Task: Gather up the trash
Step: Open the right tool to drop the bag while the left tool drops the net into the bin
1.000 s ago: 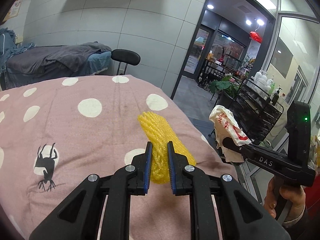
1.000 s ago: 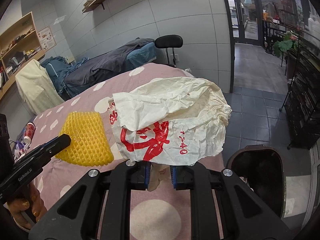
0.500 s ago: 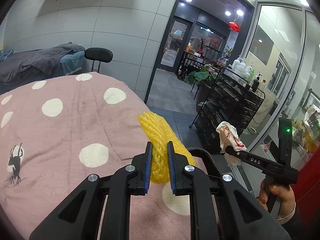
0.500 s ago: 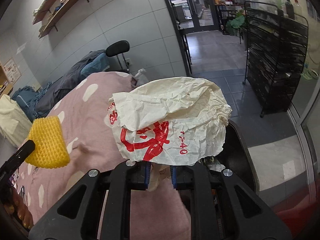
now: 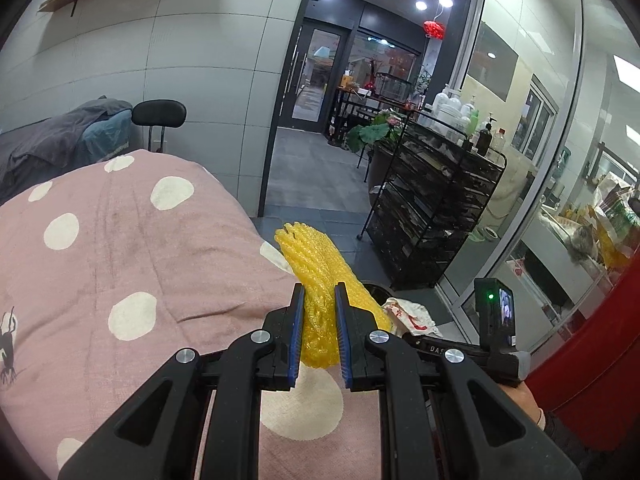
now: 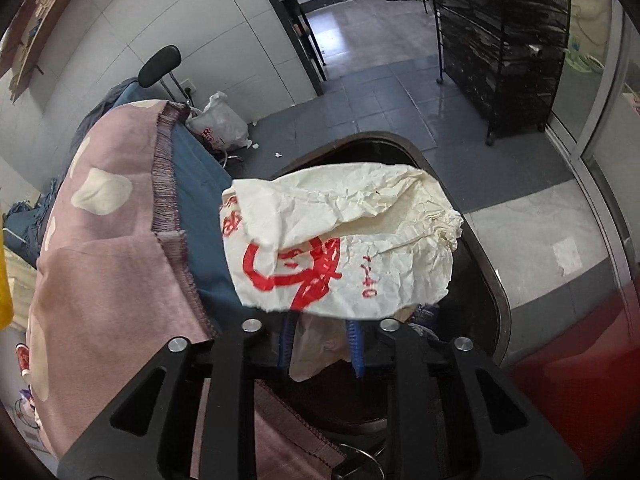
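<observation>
Right wrist view: right gripper (image 6: 320, 344) clamped on crumpled paper wrapper (image 6: 340, 240), above open trash bin (image 6: 486, 280). Left gripper (image 5: 318, 336) pinches yellow foam net (image 5: 320, 276) over pink blanket (image 5: 120, 260) edge. Risk: net released short of bin lands on blanket; light wrapper drifts past rim.

Bed (image 5: 100, 248): covered by pink spotted blanket (image 6: 100, 272), blue sheet (image 6: 200, 216) exposed at its edge. Floor (image 6: 380, 80): grey tiles, carrying dark bin (image 6: 496, 280), black rack (image 5: 432, 208) and white bag (image 6: 218, 124).
</observation>
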{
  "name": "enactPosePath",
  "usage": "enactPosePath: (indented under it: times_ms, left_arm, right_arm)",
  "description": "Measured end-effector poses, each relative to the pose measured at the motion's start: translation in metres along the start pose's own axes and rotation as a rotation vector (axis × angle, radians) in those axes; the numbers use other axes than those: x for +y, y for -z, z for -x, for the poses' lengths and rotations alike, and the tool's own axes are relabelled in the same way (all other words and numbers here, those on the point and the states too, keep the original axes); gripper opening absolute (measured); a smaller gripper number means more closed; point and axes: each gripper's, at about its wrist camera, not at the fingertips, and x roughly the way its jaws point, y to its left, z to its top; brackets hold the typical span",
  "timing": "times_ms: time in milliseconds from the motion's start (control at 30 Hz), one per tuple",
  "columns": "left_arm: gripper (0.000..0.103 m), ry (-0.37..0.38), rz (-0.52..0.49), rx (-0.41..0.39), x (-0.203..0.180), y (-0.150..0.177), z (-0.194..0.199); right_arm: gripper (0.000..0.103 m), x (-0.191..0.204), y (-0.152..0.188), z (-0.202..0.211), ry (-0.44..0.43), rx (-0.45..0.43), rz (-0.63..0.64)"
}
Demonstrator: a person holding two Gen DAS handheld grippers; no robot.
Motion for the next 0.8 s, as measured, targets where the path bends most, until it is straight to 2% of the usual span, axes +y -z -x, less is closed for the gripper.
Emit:
enactPosePath:
  times_ms: [33,100,133,300,500,800]
  left_arm:
    - [0.015,0.004,-0.003,0.004,-0.002,0.0,-0.002]
    - [0.015,0.011,-0.012,0.015,-0.006,0.001,-0.006]
    - [0.015,0.016,-0.017,0.019,-0.008,0.002,-0.008]
    - [0.015,0.051,-0.063,0.05,-0.027,0.003,-0.02]
    - [0.015,0.112,-0.129,0.119,-0.055,0.007,-0.047]
    - [0.015,0.164,-0.207,0.215,-0.087,0.019,-0.083]
  right_arm:
    - [0.049,-0.004,0.001,-0.004,0.003,0.01,-0.017]
    - [0.066,-0.009,0.004,-0.005,0.029,0.008,-0.048]
    - [0.069,-0.012,0.005,-0.005,0.04,0.002,-0.061]
    - [0.069,-0.029,0.011,0.002,0.064,-0.006,-0.108]
    - [0.07,-0.042,0.011,0.026,0.107,-0.067,-0.119]
    - [0.076,-0.062,0.009,0.052,0.152,-0.124,-0.154]
